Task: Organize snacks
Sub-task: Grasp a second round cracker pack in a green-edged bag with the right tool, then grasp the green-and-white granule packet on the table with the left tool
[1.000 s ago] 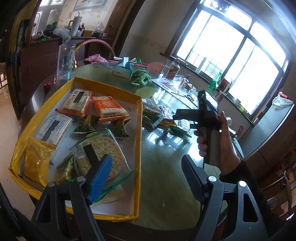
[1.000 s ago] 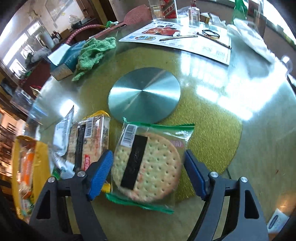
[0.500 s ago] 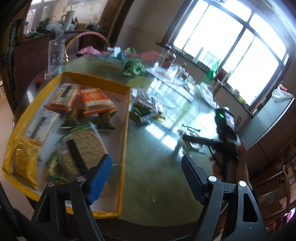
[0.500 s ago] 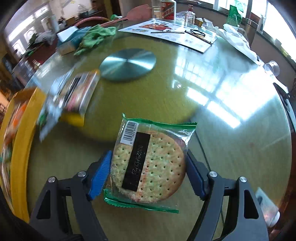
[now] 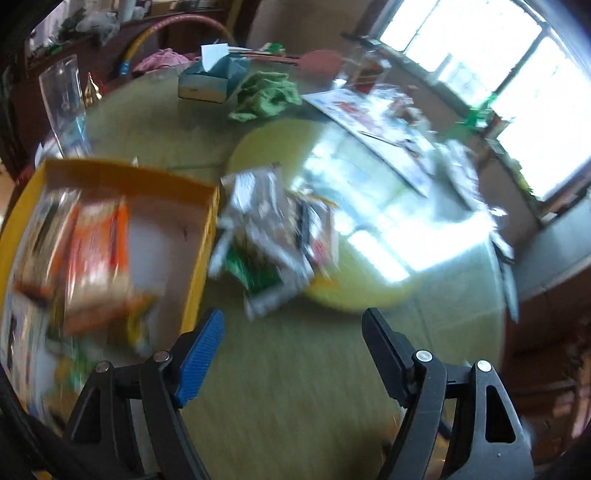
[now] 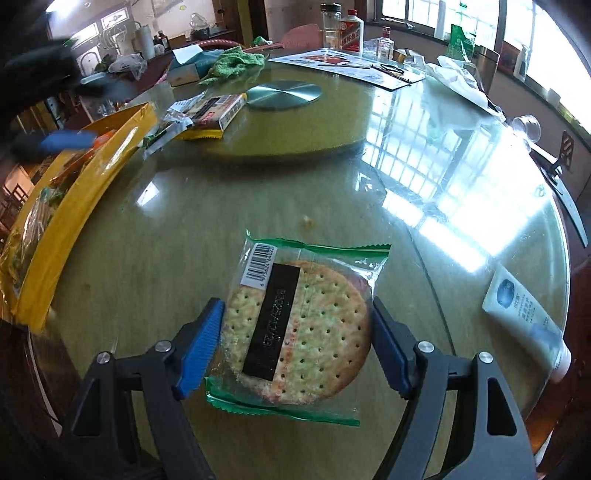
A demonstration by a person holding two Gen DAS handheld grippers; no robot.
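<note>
My right gripper [image 6: 297, 308] is shut on a round cracker packet [image 6: 303, 332] with green sealed ends, held just above the glass table top. The yellow tray [image 6: 55, 236] with several snack packets lies at the left. A small pile of loose packets [image 6: 210, 110] sits beyond the tray's far corner. In the blurred left wrist view, my left gripper [image 5: 291, 317] is open and empty over bare table. The tray [image 5: 122, 175] is to its left and the loose packets [image 5: 269, 236] lie just ahead.
A metal disc [image 6: 282, 94] sits mid-table on a yellow round. At the far side are a green cloth [image 6: 236, 61], a tissue box [image 5: 210, 79], bottles [image 6: 351, 33] and a flyer [image 6: 347, 64]. A tall glass [image 5: 64, 99] stands behind the tray, and a white tube [image 6: 524, 314] lies at the right edge.
The right gripper has carried the cracker packet away from the loose pile toward the near side of the table. The left gripper has swung from over the tray to the table beside it.
</note>
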